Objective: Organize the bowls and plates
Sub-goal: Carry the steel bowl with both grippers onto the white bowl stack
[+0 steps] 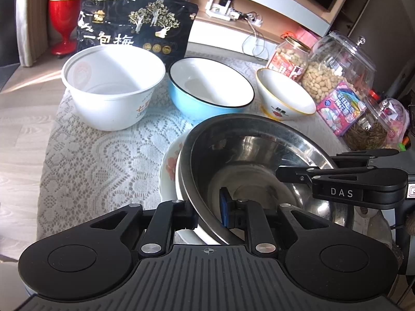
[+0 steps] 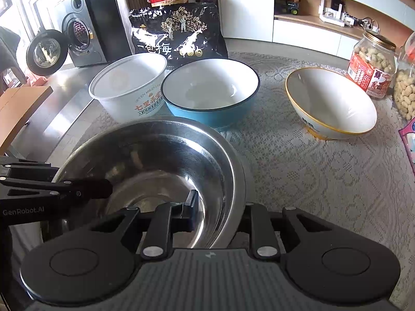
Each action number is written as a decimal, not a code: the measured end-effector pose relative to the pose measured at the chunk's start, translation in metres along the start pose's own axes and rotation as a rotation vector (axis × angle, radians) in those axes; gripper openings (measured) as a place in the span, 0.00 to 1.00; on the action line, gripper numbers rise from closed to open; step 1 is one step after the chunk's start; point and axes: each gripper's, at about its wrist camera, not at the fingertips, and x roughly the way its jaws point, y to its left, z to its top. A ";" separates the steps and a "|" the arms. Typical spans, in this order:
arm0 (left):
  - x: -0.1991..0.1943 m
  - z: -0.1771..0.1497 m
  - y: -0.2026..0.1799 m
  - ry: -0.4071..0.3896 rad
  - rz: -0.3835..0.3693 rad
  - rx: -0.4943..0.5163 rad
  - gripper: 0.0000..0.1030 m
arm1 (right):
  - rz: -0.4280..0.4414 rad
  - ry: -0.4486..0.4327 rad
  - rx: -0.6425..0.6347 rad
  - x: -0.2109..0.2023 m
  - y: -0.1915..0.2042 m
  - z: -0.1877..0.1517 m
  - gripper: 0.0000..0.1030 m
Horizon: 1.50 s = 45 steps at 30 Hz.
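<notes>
Readable text on bag, tub and both grippers.

Black snack bag (image 1: 135, 23) at the far edge of the lace-covered table carried large white characters "一包梅". White plastic tub (image 2: 129, 88) in front of it showed red characters starting "七里" under a curved line of small Latin lettering, partly legible as "MILES". Right gripper (image 1: 293, 175), seen from the left wrist, bore "DAS" on a small plate. Left gripper (image 2: 109, 188), seen from the right wrist, read "GenRobot.AI". Red label on the nut jar (image 2: 371, 70) and pink packet (image 1: 339, 111) had print too small to read.
</notes>
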 end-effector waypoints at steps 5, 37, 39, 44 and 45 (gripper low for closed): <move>-0.008 0.002 0.005 -0.025 0.001 -0.025 0.20 | 0.022 -0.013 -0.001 -0.006 0.000 0.000 0.22; -0.002 0.005 0.000 -0.048 0.078 0.032 0.16 | -0.014 -0.043 0.025 -0.019 -0.009 0.000 0.38; -0.002 0.006 0.002 -0.042 0.066 0.026 0.16 | -0.019 -0.051 0.020 -0.020 -0.008 -0.001 0.38; -0.010 0.007 0.006 -0.053 0.063 0.006 0.18 | -0.026 -0.036 0.020 -0.016 -0.009 -0.004 0.38; -0.013 0.007 0.006 -0.059 0.081 0.006 0.19 | -0.031 -0.030 0.022 -0.014 -0.010 -0.005 0.38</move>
